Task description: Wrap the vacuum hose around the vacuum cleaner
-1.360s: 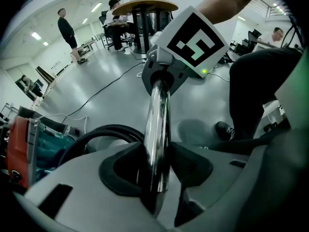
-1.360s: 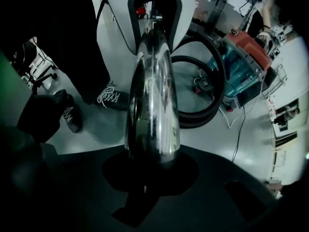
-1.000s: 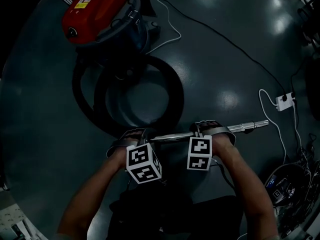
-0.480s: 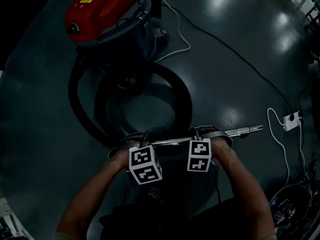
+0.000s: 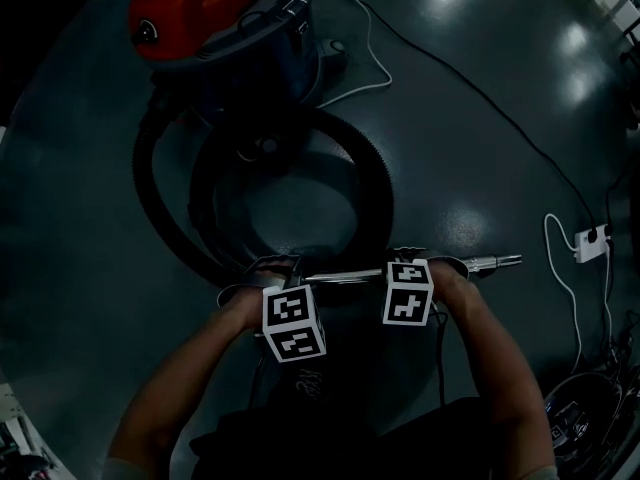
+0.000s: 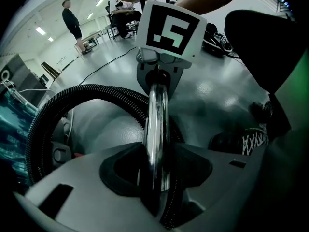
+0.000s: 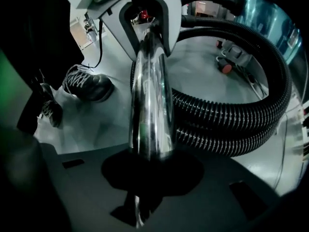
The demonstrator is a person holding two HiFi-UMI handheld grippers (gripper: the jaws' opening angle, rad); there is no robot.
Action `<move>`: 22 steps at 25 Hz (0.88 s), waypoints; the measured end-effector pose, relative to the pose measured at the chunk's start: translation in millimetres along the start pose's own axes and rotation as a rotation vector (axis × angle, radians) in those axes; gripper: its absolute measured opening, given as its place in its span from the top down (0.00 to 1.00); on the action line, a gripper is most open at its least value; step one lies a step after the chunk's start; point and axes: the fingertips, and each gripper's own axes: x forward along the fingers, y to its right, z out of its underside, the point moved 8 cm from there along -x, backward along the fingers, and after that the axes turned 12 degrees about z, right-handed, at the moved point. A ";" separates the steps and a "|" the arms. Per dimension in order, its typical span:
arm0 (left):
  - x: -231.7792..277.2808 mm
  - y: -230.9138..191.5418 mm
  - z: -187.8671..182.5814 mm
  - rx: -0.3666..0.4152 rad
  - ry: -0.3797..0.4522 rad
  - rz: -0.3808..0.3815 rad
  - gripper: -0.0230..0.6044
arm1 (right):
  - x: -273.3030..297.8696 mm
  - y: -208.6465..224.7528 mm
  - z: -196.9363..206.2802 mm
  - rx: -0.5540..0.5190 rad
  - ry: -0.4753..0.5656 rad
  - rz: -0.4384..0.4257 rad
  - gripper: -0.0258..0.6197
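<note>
Two hand-held grippers hold a vacuum's chrome wand level above a dark floor.

The left gripper and right gripper each clamp the wand. The right's jaws have just eased slightly wider, with the wand between them. The black ribbed hose lies looped on the floor between the grippers and the red-topped vacuum cleaner.

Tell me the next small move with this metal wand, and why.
Probably lower the wand gently onto the floor beside the hose coil: the left gripper and right gripper both clamp it level, and the hose already lies looped by the vacuum cleaner.
</note>
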 end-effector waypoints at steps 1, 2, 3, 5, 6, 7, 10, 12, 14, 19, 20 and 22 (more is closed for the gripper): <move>1.4 -0.4 0.4 0.001 0.000 0.005 0.67 | 1.0 0.2 0.3 0.009 0.008 -0.017 0.85; 2.6 -0.8 0.6 0.001 -0.001 0.010 0.67 | 1.9 0.6 0.6 0.018 0.017 -0.031 0.84; 3.8 -0.8 0.7 0.002 -0.002 0.016 0.67 | 2.6 1.0 1.1 0.031 0.028 -0.044 0.83; 6.2 0.3 0.4 0.006 -0.003 0.028 0.67 | 3.4 1.3 2.8 0.068 0.053 -0.067 0.80; 7.3 0.7 0.3 0.009 -0.003 0.032 0.67 | 3.3 1.5 4.3 0.088 0.059 -0.071 0.77; 8.4 0.7 0.5 0.011 -0.004 0.033 0.67 | 2.6 2.1 6.2 0.103 0.060 -0.069 0.71; 10.7 -2.1 3.1 0.008 -0.003 0.032 0.67 | -5.2 6.8 14.6 0.121 0.055 -0.024 0.66; 11.3 -3.0 3.8 0.002 -0.001 0.034 0.67 | -14.2 10.1 21.3 0.128 0.058 0.014 0.66; 11.5 -3.9 2.2 -0.004 0.004 0.038 0.67 | -25.1 12.5 27.4 0.134 0.064 0.054 0.66; 17.3 -8.4 2.7 -0.017 0.003 0.066 0.67 | -56.5 17.0 38.5 0.180 0.116 0.170 0.66; 19.6 -9.0 3.6 -0.020 0.000 0.072 0.67 | -62.9 17.7 40.9 0.197 0.132 0.193 0.66; 24.2 -10.3 5.0 -0.031 -0.005 0.085 0.67 | -74.0 17.5 46.5 0.251 0.174 0.229 0.66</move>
